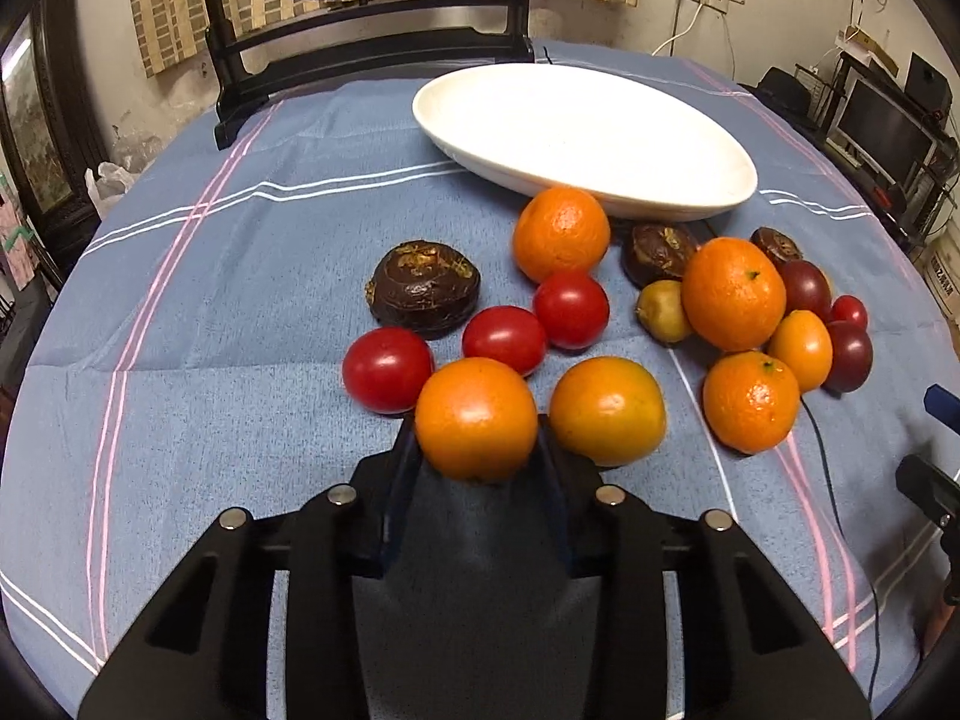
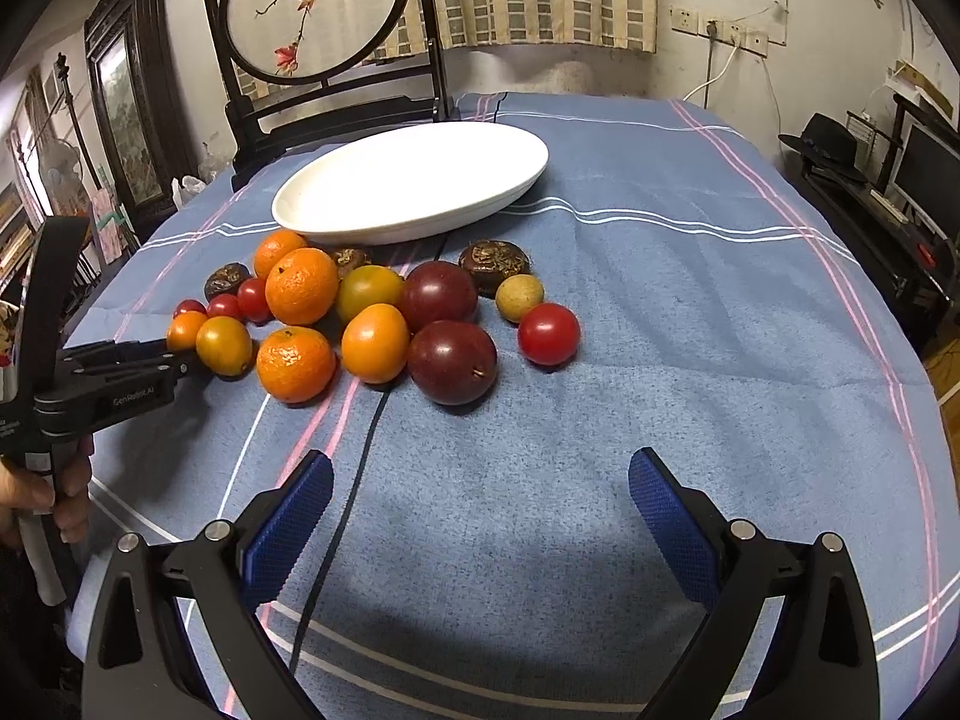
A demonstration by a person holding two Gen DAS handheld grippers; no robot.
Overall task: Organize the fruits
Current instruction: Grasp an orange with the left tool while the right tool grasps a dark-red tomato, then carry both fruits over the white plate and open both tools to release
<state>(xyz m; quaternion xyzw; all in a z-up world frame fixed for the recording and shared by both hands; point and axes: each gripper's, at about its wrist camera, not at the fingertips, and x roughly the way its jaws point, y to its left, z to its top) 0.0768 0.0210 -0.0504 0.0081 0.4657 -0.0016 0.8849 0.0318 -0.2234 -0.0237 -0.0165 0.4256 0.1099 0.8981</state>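
- orange fruit [image 1: 476, 418] clamped between the left gripper [image 1: 477, 450] fingers, pads pressed on both its sides, at the near edge of the fruit pile; seen from the right wrist view as the small orange [image 2: 185, 329] at the tip of that gripper [image 2: 174, 360].
- second orange [image 1: 607, 410] just right of it, touching or nearly so; three red tomatoes [image 1: 505, 339] in an arc just behind.
- dark wrinkled fruit [image 1: 424, 290] behind the tomatoes, left side of the pile.
- tangerine [image 1: 561, 234] further back, right up against the plate's near rim.
- right cluster: two tangerines [image 1: 733, 293], yellow-orange fruit [image 1: 801, 349], dark plums [image 2: 452, 361], small tan fruit [image 2: 519, 297], all bunched close.
- lone tomato [image 2: 549, 333] at the right end of the pile.
- white oval plate [image 2: 336, 219] behind the fruit, holding no fruit.
- right gripper [image 2: 480, 498] spread wide, blue pads gripping nothing, low over bare cloth near the pile.
- blue striped tablecloth [image 2: 690, 360] under everything; black cable [image 2: 360, 468] running across it toward the plate.
- dark wooden screen stand [image 2: 324, 18] with bird painting at the far edge.
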